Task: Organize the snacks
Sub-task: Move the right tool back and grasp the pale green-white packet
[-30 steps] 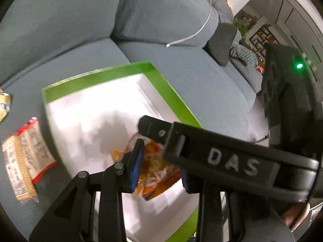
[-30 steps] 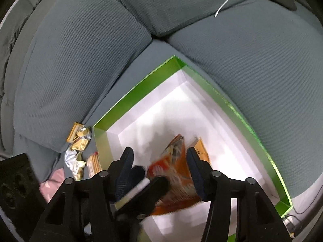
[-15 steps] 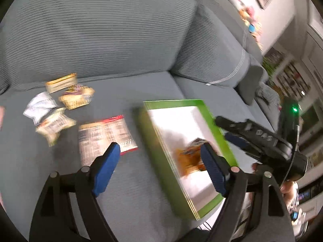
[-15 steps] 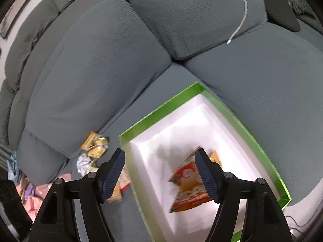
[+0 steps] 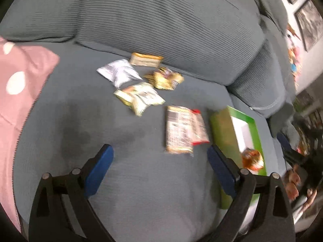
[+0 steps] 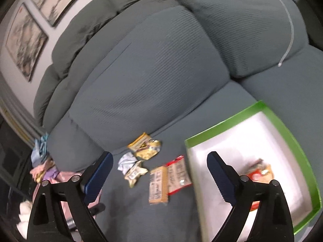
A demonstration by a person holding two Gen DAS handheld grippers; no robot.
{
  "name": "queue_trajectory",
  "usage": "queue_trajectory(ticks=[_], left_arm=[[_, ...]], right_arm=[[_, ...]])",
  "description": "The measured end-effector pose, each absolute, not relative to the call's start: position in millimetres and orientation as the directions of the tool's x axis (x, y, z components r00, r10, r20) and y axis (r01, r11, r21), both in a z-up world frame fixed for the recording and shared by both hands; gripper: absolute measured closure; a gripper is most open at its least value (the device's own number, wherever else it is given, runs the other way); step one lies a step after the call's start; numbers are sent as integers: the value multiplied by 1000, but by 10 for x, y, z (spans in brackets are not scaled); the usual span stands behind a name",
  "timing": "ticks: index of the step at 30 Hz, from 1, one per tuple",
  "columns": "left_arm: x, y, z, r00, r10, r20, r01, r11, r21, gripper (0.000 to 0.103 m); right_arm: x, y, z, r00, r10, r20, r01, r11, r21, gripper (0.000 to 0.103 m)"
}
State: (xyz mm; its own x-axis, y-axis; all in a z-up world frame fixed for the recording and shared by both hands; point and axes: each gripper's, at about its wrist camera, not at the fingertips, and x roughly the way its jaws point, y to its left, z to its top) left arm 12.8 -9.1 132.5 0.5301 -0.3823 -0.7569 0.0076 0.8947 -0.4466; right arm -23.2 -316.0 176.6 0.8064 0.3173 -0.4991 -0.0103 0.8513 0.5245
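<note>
Grey sofa [image 5: 171,26] fills my left view; pink dotted cushion [image 5: 18,84] at left edge. Framed pictures [image 6: 26,40] upper left, white cable [image 6: 290,30] upper right in right view.

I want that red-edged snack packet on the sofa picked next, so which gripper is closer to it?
Probably left. The left gripper hangs open just short of the red-edged packet. The right gripper, also open and empty, views that packet from seemingly farther back, by the green box.

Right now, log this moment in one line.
left gripper: open, empty | right gripper: open, empty | orange packet: in green box | other snacks: on sofa
</note>
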Motion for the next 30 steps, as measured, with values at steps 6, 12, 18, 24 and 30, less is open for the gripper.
queue_trajectory(ticks=[6,12,18,24,30], left_arm=[[187,141,1178,523,-288,-802,-76,922,-381,8],[193,319,1091,502,-261,-825,-128,921,-369,8],[209,484,1030,487,-204,-849,-203,919,-338,8],[229,537,992,474,-202,-857,-230,911,-342,8],[195,555,994,478,-226,-849,-229,901,-369,8]], right_arm=[[10,-2771,1602,744,299,-598,10,889,457,8],[264,-2212,1365,642,321,-696,-47,923,382,8],[724,-1459,1082,515,263,-816,-164,964,207,8],[1211,-844,789,458,204,-865,-297,952,68,8],[1539,-636,492,437,205,-876,-376,926,29,8]])
